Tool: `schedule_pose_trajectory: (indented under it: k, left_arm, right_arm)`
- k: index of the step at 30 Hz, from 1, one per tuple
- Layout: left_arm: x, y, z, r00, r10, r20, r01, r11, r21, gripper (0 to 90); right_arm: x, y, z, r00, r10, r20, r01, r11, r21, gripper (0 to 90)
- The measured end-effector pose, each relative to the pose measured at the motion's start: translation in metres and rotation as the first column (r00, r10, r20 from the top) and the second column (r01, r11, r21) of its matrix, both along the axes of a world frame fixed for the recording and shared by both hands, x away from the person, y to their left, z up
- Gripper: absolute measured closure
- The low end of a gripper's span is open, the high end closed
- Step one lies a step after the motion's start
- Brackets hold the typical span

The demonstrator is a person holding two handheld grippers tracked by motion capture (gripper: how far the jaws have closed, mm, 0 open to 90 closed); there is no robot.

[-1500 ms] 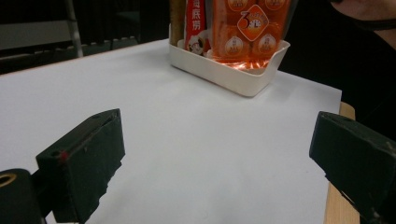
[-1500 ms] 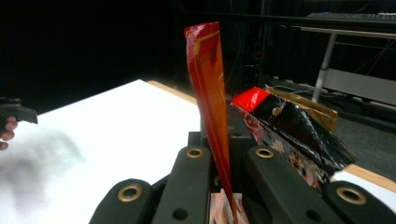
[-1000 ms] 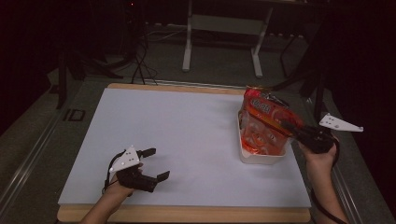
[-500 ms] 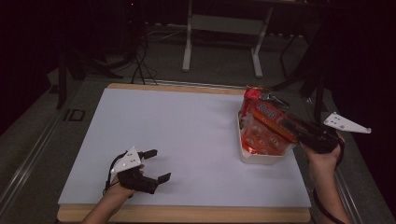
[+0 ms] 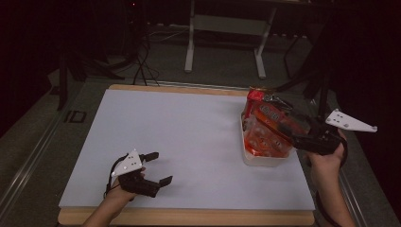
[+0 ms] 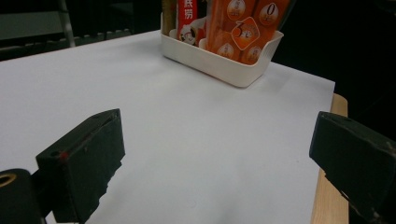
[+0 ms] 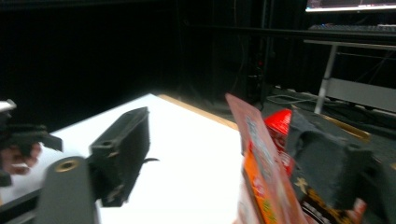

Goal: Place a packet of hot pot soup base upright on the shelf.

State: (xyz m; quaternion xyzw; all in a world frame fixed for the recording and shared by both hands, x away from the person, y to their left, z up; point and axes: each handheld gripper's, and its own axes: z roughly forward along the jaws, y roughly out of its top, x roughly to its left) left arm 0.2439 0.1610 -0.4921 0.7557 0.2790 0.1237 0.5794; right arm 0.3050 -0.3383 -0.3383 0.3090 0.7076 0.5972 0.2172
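Both right tongs [image 5: 288, 128] jaws flank orange packet [image 5: 272, 124], not pressing.

Place: a dark lab or studio.
Signs: white-topped wooden table [image 5: 189, 137], floor cables [image 5: 142, 66], metal desk frame [image 5: 227, 28], monitor [image 7: 350, 4].
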Motion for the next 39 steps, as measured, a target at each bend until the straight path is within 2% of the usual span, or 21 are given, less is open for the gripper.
schedule_pose_trajectory:
  k: [3,7,12,14,17,21,22,27,29,30,35,36,39]
  left_arm:
    - [0.0,0.0,0.0,1.0,0.002,0.004,-0.002,1.0,0.001,3.9]
    - [-0.001,0.001,0.0,0.9999,0.003,0.011,-0.003,0.9999,0.01,3.9]
    - [-0.003,0.001,-0.001,1.0,0.002,0.008,-0.002,1.0,0.007,3.9]
    - [-0.003,0.0,-0.001,1.0,0.001,0.009,-0.002,1.0,0.009,3.9]
    - [-0.003,0.0,-0.001,1.0,0.001,0.008,-0.001,0.9999,0.01,3.9]
    - [-0.003,0.001,0.0,1.0,0.001,0.009,-0.001,1.0,0.01,3.9]
    - [-0.003,0.001,0.0,1.0,0.001,0.009,-0.001,1.0,0.01,3.9]
    - [-0.004,0.0,-0.001,0.9999,-0.001,0.014,0.001,0.9999,0.016,3.9]
    - [-0.004,0.0,-0.001,0.9999,-0.001,0.013,0.001,0.9999,0.016,3.9]
    - [-0.004,0.0,-0.001,0.9999,-0.001,0.012,0.001,0.9999,0.014,3.9]
    - [-0.004,0.0,-0.001,0.9999,-0.002,0.013,0.002,0.9999,0.015,3.9]
    - [-0.004,0.0,-0.001,0.9999,-0.002,0.012,0.001,0.9999,0.013,3.9]
    - [-0.004,0.0,-0.001,0.9999,-0.004,0.012,0.004,0.9998,0.018,3.9]
  right_arm:
    - [-0.004,0.005,0.005,0.9996,0.029,0.005,-0.029,0.999,0.035,18.0]
    - [-0.01,0.017,0.009,0.9976,0.067,0.018,-0.068,0.997,0.041,16.8]
    - [-0.016,0.028,0.006,0.9949,0.098,0.022,-0.099,0.995,0.026,15.7]
    - [-0.022,0.038,0.002,0.9925,0.118,0.032,-0.118,0.993,0.012,15.2]
    - [-0.025,0.045,-0.001,0.99,0.14,0.02,-0.14,0.99,0.003,15.2]
    - [-0.032,0.06,-0.017,0.9848,0.174,-0.003,-0.174,0.985,-0.019,15.2]
    - [-0.032,0.06,-0.017,0.9848,0.174,-0.003,-0.174,0.985,-0.019,15.2]
    - [-0.031,0.073,-0.04,0.9784,0.199,-0.055,-0.201,0.979,-0.03,15.3]
    - [-0.031,0.075,-0.044,0.9782,0.2,-0.057,-0.202,0.979,-0.038,15.3]
    - [-0.03,0.078,-0.051,0.9745,0.212,-0.074,-0.215,0.976,-0.042,15.3]
    - [-0.03,0.08,-0.062,0.971,0.223,-0.085,-0.228,0.972,-0.055,15.3]
    - [-0.03,0.081,-0.068,0.9653,0.241,-0.101,-0.249,0.965,-0.081,15.2]
    - [-0.032,0.08,-0.077,0.9617,0.245,-0.123,-0.256,0.963,-0.083,15.2]
